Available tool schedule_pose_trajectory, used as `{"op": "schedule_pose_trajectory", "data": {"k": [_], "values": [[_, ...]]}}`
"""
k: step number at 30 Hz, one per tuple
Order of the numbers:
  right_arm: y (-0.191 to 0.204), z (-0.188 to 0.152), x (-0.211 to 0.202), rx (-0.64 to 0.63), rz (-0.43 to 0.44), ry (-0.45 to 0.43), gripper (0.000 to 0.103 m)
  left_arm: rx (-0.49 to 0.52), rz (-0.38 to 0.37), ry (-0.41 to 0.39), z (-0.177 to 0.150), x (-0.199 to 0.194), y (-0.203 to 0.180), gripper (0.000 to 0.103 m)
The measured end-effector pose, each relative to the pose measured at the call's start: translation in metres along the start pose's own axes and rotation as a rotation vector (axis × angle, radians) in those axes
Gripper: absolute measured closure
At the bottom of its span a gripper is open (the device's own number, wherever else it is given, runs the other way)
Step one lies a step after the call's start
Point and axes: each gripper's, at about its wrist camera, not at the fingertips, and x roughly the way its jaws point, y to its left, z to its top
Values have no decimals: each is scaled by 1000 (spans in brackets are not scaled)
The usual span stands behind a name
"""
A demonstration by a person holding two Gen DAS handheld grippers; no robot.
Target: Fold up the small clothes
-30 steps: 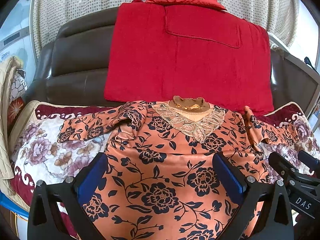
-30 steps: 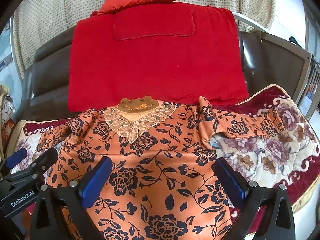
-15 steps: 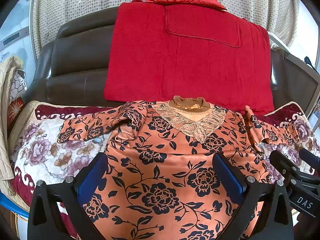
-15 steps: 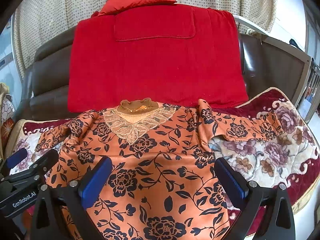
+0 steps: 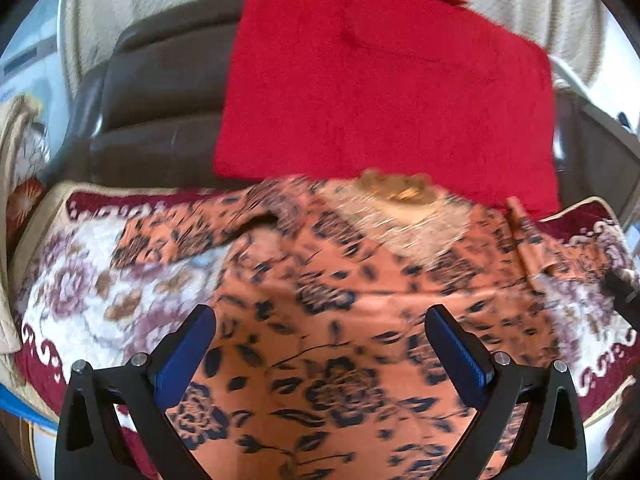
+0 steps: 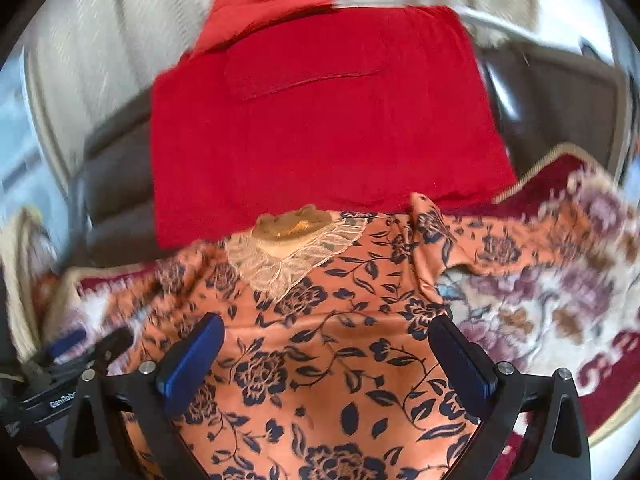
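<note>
An orange blouse with dark floral print point(image 5: 328, 320) lies spread flat on a floral quilt, its lace collar point(image 5: 400, 204) at the far side and both sleeves stretched out. It also shows in the right wrist view point(image 6: 332, 344), with its collar point(image 6: 296, 240) and right sleeve point(image 6: 504, 240). My left gripper point(image 5: 320, 344) is open and empty above the blouse's lower body. My right gripper point(image 6: 326, 352) is open and empty above the same area. The left gripper's body shows at the right view's left edge point(image 6: 60, 372). Both views are motion-blurred.
The floral quilt point(image 5: 80, 292) covers the seat of a dark leather sofa point(image 5: 160, 100). A red blanket point(image 5: 380, 92) hangs over the sofa back, with a red cushion point(image 6: 272, 4) on top. A dotted curtain is behind.
Both grippers have moved; the views are now blurred. The right view has tilted and shifted right. The blouse lies as before and both grippers stay open.
</note>
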Motion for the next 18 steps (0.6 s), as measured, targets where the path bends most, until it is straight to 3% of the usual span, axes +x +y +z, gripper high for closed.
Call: {"op": "schedule_pose_trajectory", "data": {"k": [3,5,7,13,15,16,18], "values": [[-86,-1,21,251,65,15,0,-55,59,64,-9,30,33,0],[-171,-3,46,519,142,51,0,-79,108,117,-18,52,53,0],[-237,-2,62,684,135,36,4,-104,129,159,-26,69,67,0],[-375,23,93,843,-56,-60,11,-138,100,225,-41,100,78,0],[-397,28,109,849,-114,-39,17,-143,101,257,-47,108,79,0],[-407,29,118,850,-136,-25,24,-135,113,252,-50,109,81,0],[-415,29,134,846,-165,0,27,-113,117,228,-53,109,80,0]]}}
